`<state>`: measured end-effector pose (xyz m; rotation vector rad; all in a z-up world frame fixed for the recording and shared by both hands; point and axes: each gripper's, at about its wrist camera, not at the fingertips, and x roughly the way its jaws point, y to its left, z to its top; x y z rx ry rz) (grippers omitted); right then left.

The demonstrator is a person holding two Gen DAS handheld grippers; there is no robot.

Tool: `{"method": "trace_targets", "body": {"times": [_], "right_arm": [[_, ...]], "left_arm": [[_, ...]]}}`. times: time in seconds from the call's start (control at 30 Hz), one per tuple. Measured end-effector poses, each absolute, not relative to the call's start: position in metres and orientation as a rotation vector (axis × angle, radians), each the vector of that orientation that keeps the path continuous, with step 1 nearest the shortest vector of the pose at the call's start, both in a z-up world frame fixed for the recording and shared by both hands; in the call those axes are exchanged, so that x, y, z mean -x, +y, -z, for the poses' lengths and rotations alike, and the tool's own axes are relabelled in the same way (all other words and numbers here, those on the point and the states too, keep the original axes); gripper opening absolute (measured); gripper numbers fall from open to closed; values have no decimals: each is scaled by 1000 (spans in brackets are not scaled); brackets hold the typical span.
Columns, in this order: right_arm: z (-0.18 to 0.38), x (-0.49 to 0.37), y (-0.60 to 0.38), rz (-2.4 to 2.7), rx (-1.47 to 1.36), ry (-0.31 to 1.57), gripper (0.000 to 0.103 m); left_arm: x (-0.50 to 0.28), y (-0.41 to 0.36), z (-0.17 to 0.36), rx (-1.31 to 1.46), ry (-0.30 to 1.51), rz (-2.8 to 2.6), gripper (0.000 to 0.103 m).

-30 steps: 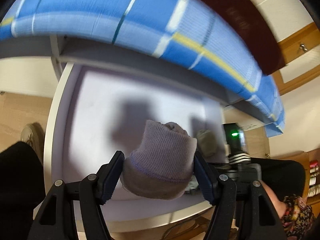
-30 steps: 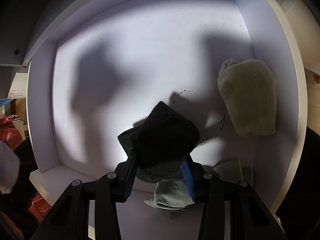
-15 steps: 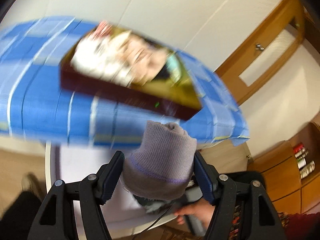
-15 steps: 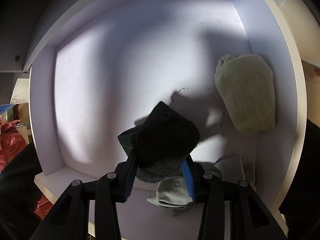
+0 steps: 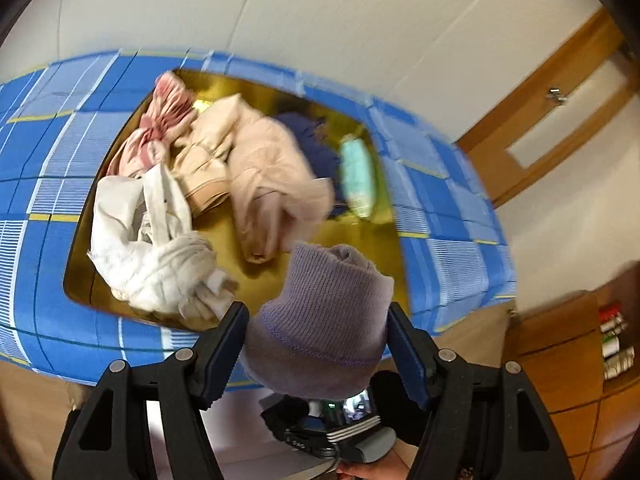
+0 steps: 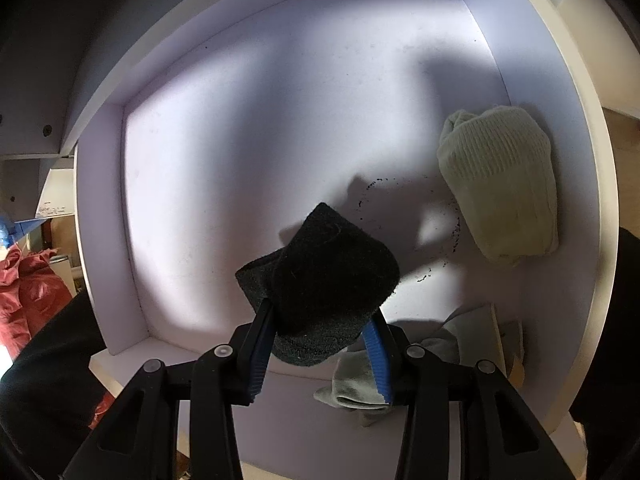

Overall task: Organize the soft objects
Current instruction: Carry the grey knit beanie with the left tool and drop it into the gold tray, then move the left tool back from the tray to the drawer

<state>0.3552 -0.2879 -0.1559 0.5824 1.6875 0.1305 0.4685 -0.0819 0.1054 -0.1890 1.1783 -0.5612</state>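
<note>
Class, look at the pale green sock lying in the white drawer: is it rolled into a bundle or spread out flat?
Rolled up. The pale green sock forms one thick rounded bundle, its cuff folded over itself.

Blue checked cloth [image 5: 48, 184]; wooden door [image 5: 560, 112]; white wall [image 5: 320, 12]; wooden shelf with books [image 5: 612, 344]

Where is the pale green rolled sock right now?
In the right wrist view, the pale green sock lies on the white drawer floor against the right wall, right of the black sock.
</note>
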Motion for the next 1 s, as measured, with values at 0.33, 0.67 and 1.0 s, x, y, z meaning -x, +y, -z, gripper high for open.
{"method": "trace_targets", "body": {"times": [0.33, 0.67, 1.0], "right_arm": [[173, -340, -296, -135, -626, 1683, 44], [172, -341, -294, -152, -647, 1682, 44], [170, -336, -303, -142, -676, 1674, 44]], "left_arm": [[-508, -98, -87, 123, 1239, 496, 61], [-491, -137, -107, -94, 1185, 547, 60], [-493, -167, -71, -405, 1278, 441, 61]]}}
